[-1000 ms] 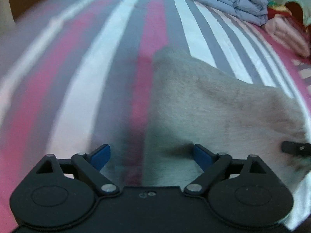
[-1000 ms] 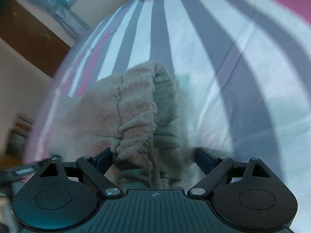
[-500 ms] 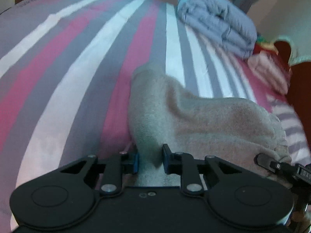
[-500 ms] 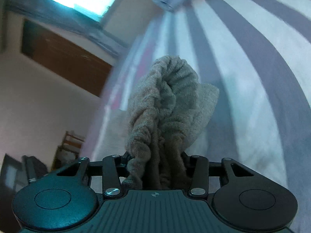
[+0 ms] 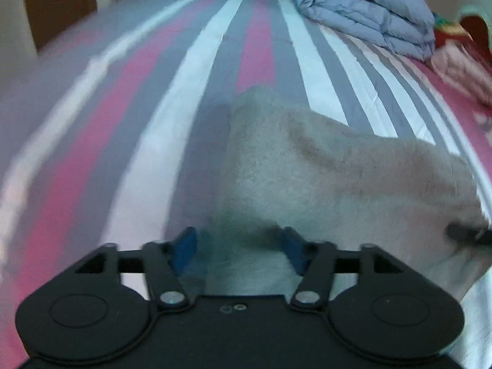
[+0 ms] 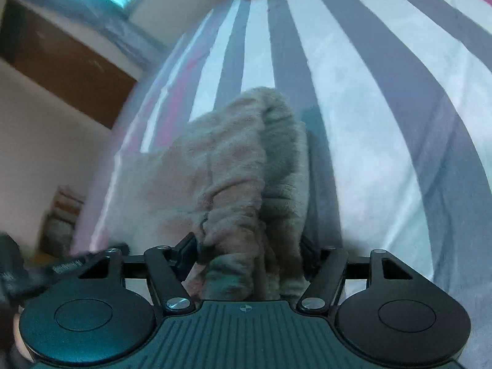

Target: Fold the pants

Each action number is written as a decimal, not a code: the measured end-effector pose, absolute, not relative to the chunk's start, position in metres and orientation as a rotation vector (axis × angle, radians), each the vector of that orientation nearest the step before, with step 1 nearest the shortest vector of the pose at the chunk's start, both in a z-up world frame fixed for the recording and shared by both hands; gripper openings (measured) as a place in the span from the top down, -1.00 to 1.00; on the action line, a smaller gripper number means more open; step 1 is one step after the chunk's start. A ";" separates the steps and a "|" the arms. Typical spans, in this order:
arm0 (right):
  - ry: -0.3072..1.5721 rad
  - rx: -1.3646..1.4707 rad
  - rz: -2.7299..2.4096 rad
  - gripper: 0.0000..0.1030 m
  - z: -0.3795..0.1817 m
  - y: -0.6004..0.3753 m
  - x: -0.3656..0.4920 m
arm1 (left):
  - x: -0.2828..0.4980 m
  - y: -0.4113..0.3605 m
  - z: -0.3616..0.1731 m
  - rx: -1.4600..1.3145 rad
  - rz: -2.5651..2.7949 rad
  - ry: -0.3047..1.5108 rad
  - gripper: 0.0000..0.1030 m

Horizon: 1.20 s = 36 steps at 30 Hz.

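Left jaws: the left gripper (image 5: 240, 247) stands with its blue pads spread apart; pants fabric lies between them, but neither pad presses it.
Right jaws: the right gripper (image 6: 249, 256) is likewise spread wide, its pads either side of the gathered waistband without pinching it. Nothing is gripped by either tool.
Pants position: the pants (image 5: 323, 178) lie on the bed (image 5: 196, 70) as a compact beige bundle, the near edge reaching in between both sets of jaws, the far end pointing up the bed.
Handling (judgement): the fleecy cloth looks soft, light and limp; it should bunch and sag rather than keep a crease. It seems unlikely to slip from the pads, and nothing about it is fragile.
Where to hold (judgement): the thick elastic waistband on the right side and the doubled edge on the left give the firmest bite; a single loose layer would likely pull away and spoil the fold.
Count: one pair of pants, two grippers.
Beyond: one folded grey-blue duvet (image 5: 366, 6) at the head of the bed, well apart, with one pink folded cloth (image 5: 461, 70) beside it.
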State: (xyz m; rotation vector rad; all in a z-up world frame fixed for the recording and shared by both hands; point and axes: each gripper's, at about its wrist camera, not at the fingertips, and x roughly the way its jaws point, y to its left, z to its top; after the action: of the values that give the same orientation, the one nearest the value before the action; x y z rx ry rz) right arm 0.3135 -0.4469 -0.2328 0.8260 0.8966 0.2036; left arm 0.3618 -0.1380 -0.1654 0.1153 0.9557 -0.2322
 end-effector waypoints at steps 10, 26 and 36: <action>0.652 0.216 0.132 -0.30 -0.133 -0.393 0.310 | 0.381 -0.183 -0.123 0.206 -0.348 0.901 -0.18; 0.838 0.077 0.032 0.53 -0.216 -0.355 0.436 | 0.463 -0.190 -0.184 0.010 -0.198 0.984 1.00; 0.688 0.053 0.027 0.52 -0.185 -0.347 0.361 | 0.377 -0.165 -0.163 0.091 -0.223 0.906 0.73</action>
State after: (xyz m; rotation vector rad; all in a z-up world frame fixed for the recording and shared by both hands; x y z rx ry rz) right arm 0.3609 -0.3471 -0.1850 0.0527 0.6884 0.0266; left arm 0.3772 -0.1653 -0.1632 0.0905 0.9064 -0.2234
